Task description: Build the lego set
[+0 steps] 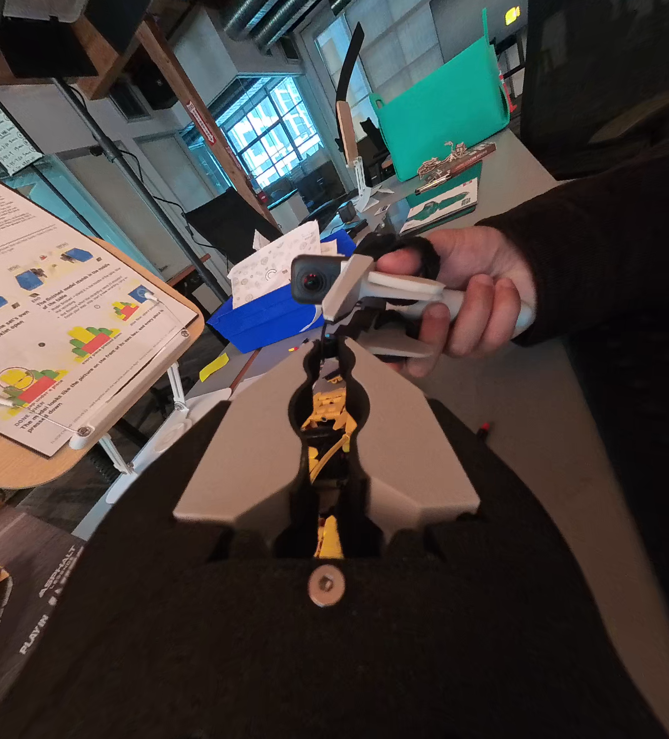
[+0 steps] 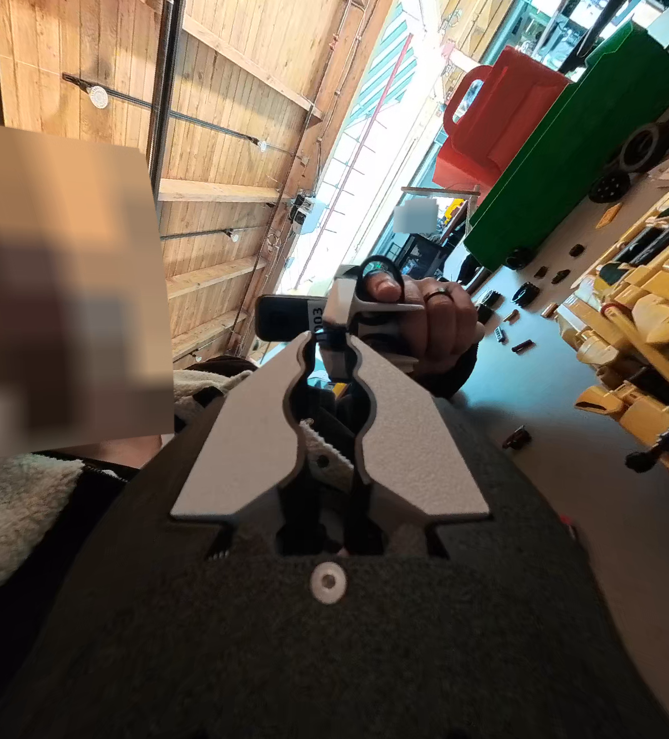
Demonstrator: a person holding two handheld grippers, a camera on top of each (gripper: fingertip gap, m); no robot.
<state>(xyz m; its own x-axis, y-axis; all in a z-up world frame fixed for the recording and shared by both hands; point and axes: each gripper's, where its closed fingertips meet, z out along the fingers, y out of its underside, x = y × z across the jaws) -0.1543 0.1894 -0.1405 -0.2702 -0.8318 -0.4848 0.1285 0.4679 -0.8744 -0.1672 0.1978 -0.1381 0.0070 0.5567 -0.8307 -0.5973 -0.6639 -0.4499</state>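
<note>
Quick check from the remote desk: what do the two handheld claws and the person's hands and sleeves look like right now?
Both claws, left claw and right claw, have pale grey wavy-edged fingers on black felt-like bodies with a central screw. Each carries a small black camera and a white handle. The hand wears a dark sleeve; the other hand wears a dark ring.

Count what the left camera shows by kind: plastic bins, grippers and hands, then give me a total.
Bins: 2, the blue bin and the green bin
Grippers: 2, the left gripper and the right gripper
Hands: 1, the hand holding the right gripper
Total: 5
</note>
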